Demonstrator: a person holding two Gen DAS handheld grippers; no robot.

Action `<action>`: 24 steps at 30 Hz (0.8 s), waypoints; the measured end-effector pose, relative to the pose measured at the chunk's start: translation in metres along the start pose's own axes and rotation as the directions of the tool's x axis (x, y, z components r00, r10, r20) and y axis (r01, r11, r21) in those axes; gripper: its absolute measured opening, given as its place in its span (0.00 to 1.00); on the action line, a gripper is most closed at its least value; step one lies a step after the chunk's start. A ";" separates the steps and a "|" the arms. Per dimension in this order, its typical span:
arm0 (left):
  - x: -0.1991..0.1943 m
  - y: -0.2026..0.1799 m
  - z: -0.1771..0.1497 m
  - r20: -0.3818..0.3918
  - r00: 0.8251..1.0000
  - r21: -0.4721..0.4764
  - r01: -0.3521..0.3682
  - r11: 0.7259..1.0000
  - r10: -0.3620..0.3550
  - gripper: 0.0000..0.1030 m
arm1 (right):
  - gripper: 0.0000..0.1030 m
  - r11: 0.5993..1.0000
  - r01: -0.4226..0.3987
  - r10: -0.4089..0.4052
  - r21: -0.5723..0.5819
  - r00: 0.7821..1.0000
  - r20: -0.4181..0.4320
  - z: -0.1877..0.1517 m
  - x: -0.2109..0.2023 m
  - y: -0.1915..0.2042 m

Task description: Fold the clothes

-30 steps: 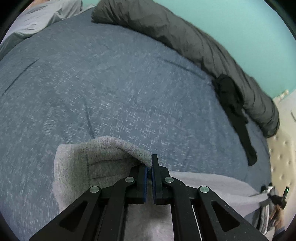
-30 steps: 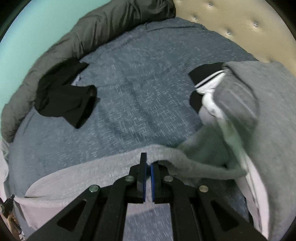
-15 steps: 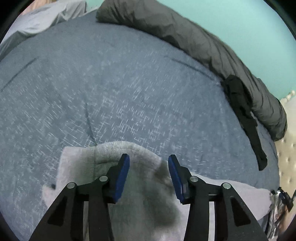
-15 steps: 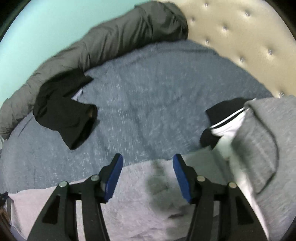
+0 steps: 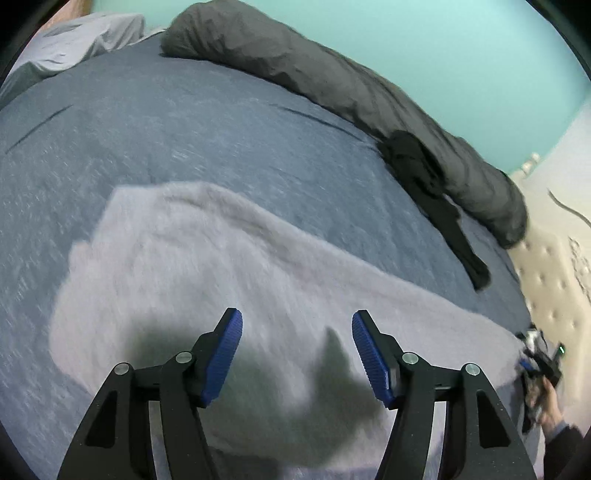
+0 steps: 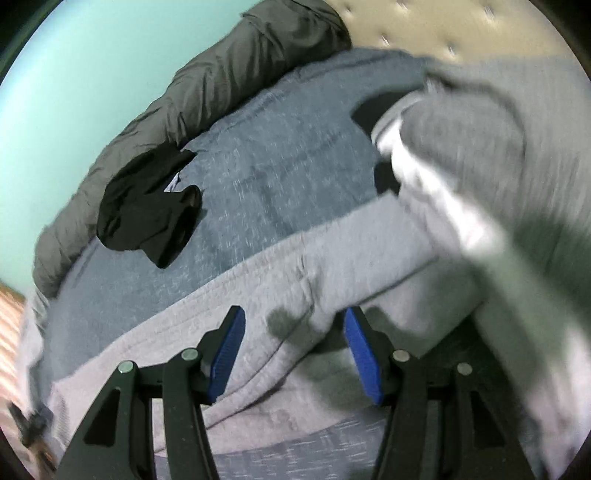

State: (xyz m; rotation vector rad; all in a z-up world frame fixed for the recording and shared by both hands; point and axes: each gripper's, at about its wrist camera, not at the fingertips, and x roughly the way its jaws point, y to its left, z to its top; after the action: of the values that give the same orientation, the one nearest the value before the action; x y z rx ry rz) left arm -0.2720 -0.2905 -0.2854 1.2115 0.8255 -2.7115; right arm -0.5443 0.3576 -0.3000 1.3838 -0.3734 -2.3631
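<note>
A light grey garment lies spread flat across the blue bedspread. My left gripper hovers over its near part with jaws opening and nothing between the blue pads. In the right wrist view the same grey garment runs across the bed, and my right gripper stands open just above it, pads apart and off the cloth. At the far right of the left wrist view the right gripper shows small in a hand.
A rolled dark grey duvet lines the far edge by the teal wall. A black garment lies beside it. A pile of grey, white and black clothes is on the right near the tufted headboard.
Both grippers let go of the grey garment's edge and opened. The cloth dropped flat on the bed, and both grippers pulled back over it; the left moved farther.
</note>
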 end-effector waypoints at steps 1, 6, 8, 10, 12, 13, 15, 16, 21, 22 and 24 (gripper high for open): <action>-0.002 -0.003 -0.008 0.003 1.000 -0.002 0.012 1.000 -0.012 0.65 | 0.56 1.000 -0.001 0.001 0.016 1.000 -0.004 -0.001 0.003 -0.002; -0.002 -0.010 -0.042 0.014 0.997 -0.045 0.072 0.996 -0.071 0.66 | 0.55 0.999 0.003 -0.004 0.041 1.000 0.024 0.001 0.014 -0.006; -0.005 -0.013 -0.052 0.029 0.996 -0.060 0.091 0.994 -0.089 0.67 | 0.46 0.999 0.030 -0.031 0.016 0.999 0.028 0.002 0.019 -0.002; -0.005 -0.018 -0.062 0.041 0.994 -0.056 0.099 0.994 -0.096 0.68 | 0.28 0.999 0.044 -0.044 -0.013 0.998 0.034 0.002 0.020 0.000; -0.005 -0.022 -0.069 0.045 0.994 -0.044 0.097 0.994 -0.095 0.68 | 0.20 0.997 0.052 -0.049 -0.057 0.997 0.057 0.001 0.018 0.004; -0.005 -0.022 -0.071 0.048 0.995 -0.039 0.094 0.995 -0.092 0.68 | 0.18 0.995 0.062 -0.057 -0.072 0.996 0.065 0.002 0.016 0.005; -0.005 -0.022 -0.076 0.050 0.994 -0.036 0.094 0.995 -0.092 0.68 | 0.16 0.991 0.085 -0.077 -0.102 0.993 0.086 0.001 0.009 0.010; -0.004 -0.022 -0.077 0.045 0.994 -0.036 0.097 0.995 -0.096 0.68 | 0.15 0.988 0.094 -0.082 -0.120 0.991 0.102 0.001 0.004 0.013; -0.007 -0.021 -0.083 0.039 0.993 -0.026 0.111 0.994 -0.110 0.68 | 0.14 0.976 0.108 -0.072 -0.189 0.980 0.187 0.003 -0.039 0.032; -0.008 -0.020 -0.084 0.041 0.993 -0.027 0.112 0.993 -0.110 0.68 | 0.14 0.974 0.107 -0.067 -0.199 0.978 0.197 0.002 -0.048 0.034; -0.008 -0.018 -0.086 0.039 0.993 -0.031 0.114 0.993 -0.113 0.68 | 0.14 0.971 0.110 -0.067 -0.214 0.978 0.199 -0.002 -0.059 0.035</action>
State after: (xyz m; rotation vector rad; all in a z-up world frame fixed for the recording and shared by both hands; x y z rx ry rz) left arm -0.2133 -0.2341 -0.3184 1.1370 0.9588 -2.7878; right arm -0.5094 0.3527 -0.2408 1.0965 -0.0910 -2.5293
